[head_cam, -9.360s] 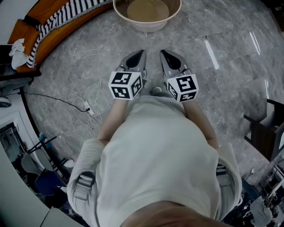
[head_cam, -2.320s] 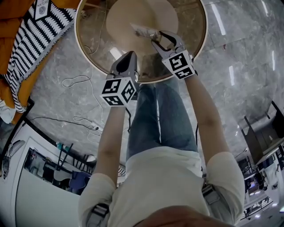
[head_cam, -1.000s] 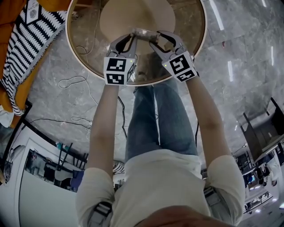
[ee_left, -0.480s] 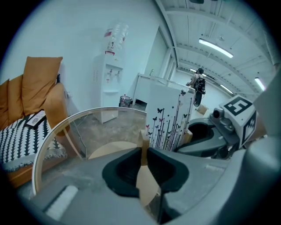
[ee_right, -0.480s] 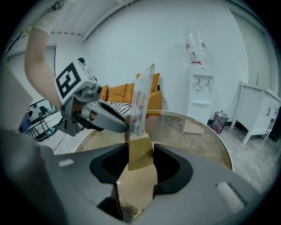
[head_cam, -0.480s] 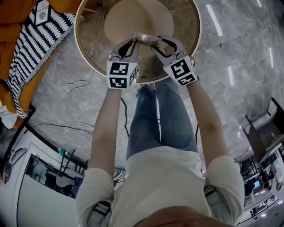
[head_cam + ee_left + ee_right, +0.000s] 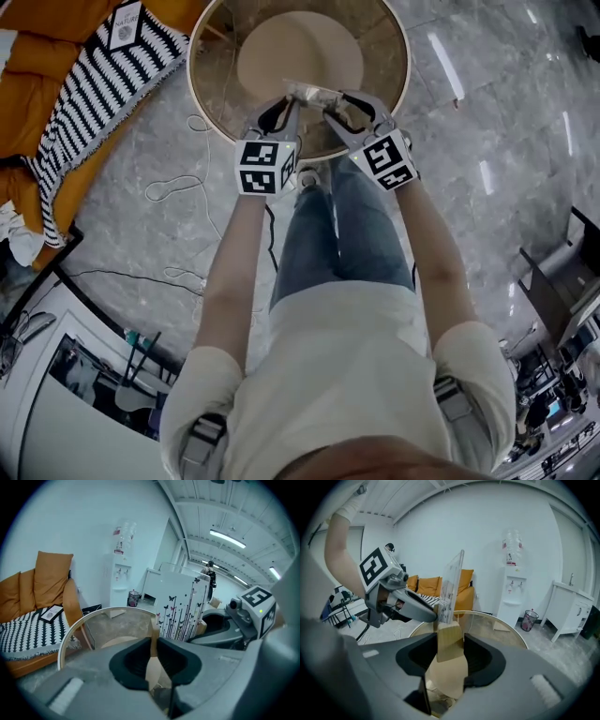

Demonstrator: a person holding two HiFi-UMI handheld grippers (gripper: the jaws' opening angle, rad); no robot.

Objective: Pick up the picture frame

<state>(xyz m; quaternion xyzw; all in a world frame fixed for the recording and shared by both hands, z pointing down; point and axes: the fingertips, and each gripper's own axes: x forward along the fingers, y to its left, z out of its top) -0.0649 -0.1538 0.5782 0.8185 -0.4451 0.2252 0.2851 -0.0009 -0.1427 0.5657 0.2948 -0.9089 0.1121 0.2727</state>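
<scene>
The picture frame (image 7: 313,94) is a clear pane printed with butterflies and stems (image 7: 180,605), standing on pale wooden end blocks (image 7: 450,641). Both grippers hold it in the air above the round glass table (image 7: 217,105). My left gripper (image 7: 289,103) is shut on the frame's thin left end (image 7: 153,644). My right gripper (image 7: 336,105) is shut on the wooden block at the right end, with the pane (image 7: 453,585) rising upright above its jaws. Each gripper view also shows the other gripper: the right gripper (image 7: 234,625) and the left gripper (image 7: 401,603).
An orange sofa with a striped blanket (image 7: 89,84) lies left of the table. A white cable (image 7: 178,183) loops on the grey floor. A water dispenser (image 7: 511,585), a small bin (image 7: 528,619) and a white cabinet (image 7: 572,606) line the wall. A dark chair (image 7: 562,281) stands at right.
Both grippers have risen together with the picture frame held between them, and it is now off the tabletop. The table looks smaller and farther below.
</scene>
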